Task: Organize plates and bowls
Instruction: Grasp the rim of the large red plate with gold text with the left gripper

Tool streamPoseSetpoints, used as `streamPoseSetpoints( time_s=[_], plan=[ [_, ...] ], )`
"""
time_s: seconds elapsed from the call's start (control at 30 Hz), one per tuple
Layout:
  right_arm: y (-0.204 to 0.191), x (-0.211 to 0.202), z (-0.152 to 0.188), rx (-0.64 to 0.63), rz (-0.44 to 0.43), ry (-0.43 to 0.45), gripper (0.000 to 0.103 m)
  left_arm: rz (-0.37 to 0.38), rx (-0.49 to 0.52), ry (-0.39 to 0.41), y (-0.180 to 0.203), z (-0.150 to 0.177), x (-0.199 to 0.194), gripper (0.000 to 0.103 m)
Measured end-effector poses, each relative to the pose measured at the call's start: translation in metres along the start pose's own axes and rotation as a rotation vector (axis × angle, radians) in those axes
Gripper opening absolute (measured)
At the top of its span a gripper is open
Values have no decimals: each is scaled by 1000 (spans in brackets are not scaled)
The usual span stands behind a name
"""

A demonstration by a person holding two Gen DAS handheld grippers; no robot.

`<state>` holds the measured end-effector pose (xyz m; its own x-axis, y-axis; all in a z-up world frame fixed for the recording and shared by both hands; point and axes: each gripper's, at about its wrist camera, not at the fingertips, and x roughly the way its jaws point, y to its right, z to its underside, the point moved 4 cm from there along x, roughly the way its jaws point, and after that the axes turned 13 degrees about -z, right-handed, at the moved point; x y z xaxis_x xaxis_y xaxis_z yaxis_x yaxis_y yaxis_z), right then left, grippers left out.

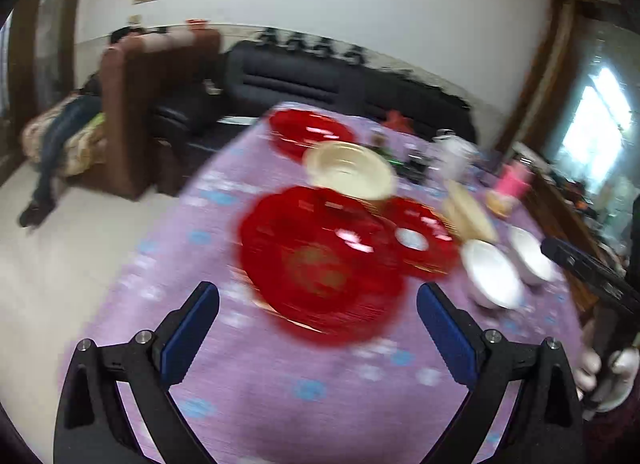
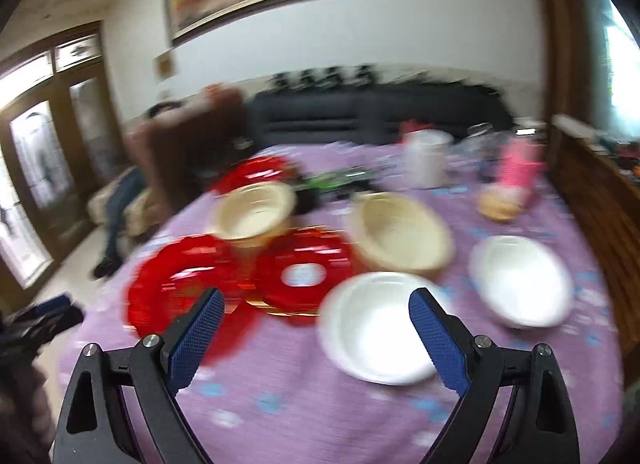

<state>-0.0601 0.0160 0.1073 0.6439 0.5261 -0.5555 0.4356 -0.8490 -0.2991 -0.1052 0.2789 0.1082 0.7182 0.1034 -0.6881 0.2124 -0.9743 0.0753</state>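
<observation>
On the purple tablecloth (image 1: 248, 396) lie a large red plate (image 1: 320, 264), a smaller red plate (image 1: 424, 240) and a third red plate (image 1: 308, 130) farther back. Two cream bowls (image 1: 350, 170) (image 1: 468, 208) and two white bowls (image 1: 492, 272) (image 1: 530, 250) stand nearby. My left gripper (image 1: 318, 304) is open and empty, above the near edge of the large red plate. My right gripper (image 2: 316, 306) is open and empty, above the nearest white bowl (image 2: 376, 328). The right wrist view also shows the other white bowl (image 2: 520, 280), the cream bowls (image 2: 256, 210) (image 2: 400, 236) and the red plates (image 2: 184, 288) (image 2: 304, 276). Both views are motion-blurred.
A white jar (image 2: 426, 158), a pink object (image 2: 518, 168) and dark clutter (image 2: 336, 184) stand at the table's far side. A black sofa (image 1: 320, 80) and a brown armchair (image 1: 132, 104) stand behind the table. A wooden cabinet (image 2: 592, 192) runs along the right.
</observation>
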Motion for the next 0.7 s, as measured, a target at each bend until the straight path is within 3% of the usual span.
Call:
streamPoseSetpoints(
  time_s=[0.03, 0.1, 0.17, 0.27, 0.37, 0.53, 0.7],
  plan=[
    [-8, 13, -1, 4, -39, -26, 93, -13, -13, -6, -14, -8, 7, 99],
    [-21, 47, -1, 23, -107, -94, 74, -28, -35, -46, -30, -19, 23, 99],
    [-20, 77, 5, 86, -149, -168, 65, -9, -47, -121, -43, -28, 49, 99],
    [-18, 101, 19, 149, -166, -235, 63, 0, -91, -171, -56, -29, 76, 98],
    [-20, 113, 28, 160, -171, -275, 58, 35, -116, -218, -55, -32, 103, 89],
    [-17, 134, 34, 214, -177, -328, 55, 72, -116, -291, -46, -33, 141, 79],
    [-12, 156, 38, 293, -194, -367, 44, 87, -97, -337, -36, -34, 165, 67]
  ],
)
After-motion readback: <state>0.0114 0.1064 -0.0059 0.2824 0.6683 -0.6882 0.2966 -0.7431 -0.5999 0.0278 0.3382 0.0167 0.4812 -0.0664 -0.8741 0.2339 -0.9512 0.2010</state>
